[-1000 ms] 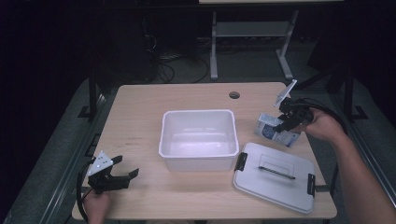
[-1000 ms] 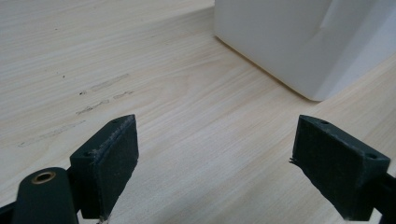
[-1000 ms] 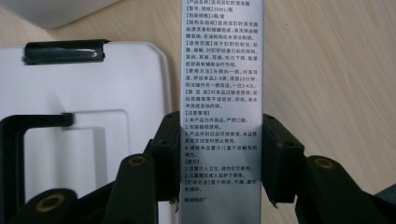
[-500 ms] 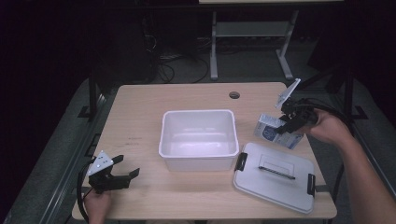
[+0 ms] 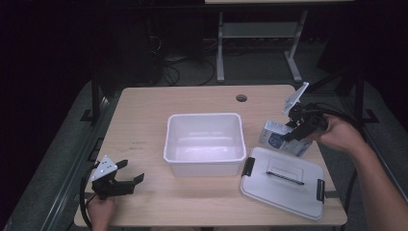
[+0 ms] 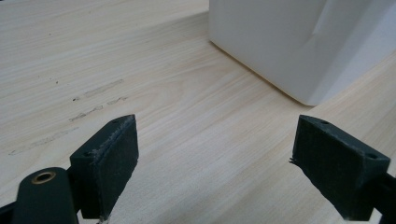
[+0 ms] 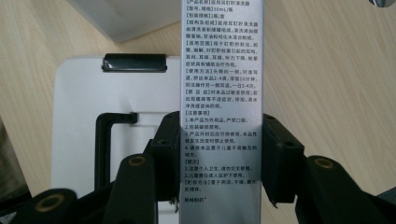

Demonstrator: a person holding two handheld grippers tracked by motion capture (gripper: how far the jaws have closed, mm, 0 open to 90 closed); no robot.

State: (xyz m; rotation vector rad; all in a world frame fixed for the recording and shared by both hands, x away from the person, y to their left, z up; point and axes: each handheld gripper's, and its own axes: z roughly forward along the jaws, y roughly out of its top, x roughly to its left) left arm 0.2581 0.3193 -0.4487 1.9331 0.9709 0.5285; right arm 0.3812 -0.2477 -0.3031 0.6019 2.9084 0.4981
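A small white and blue carton [image 5: 278, 138] with printed text [image 7: 221, 93] hangs just above the table at the right. My right gripper [image 5: 294, 130] is shut on it, with a jaw pressed against each long side [image 7: 221, 163]. A white open bin [image 5: 204, 142] stands mid-table. Its white lid [image 5: 285, 182], with black latches and a black handle, lies flat to the bin's right, below the carton. My left gripper [image 5: 131, 174] rests open near the front left corner, nothing between its pads [image 6: 112, 158]; the bin's corner [image 6: 299, 42] is ahead of it.
The wooden table [image 5: 144, 110] has a round cable hole [image 5: 241, 98] at the back right. Bare wood stretches left of the bin and behind it. A metal frame [image 5: 260, 33] stands on the dark floor beyond the table.
My right gripper has lifted the carton slightly and brought it a little toward the bin. The left gripper has stayed where it was.
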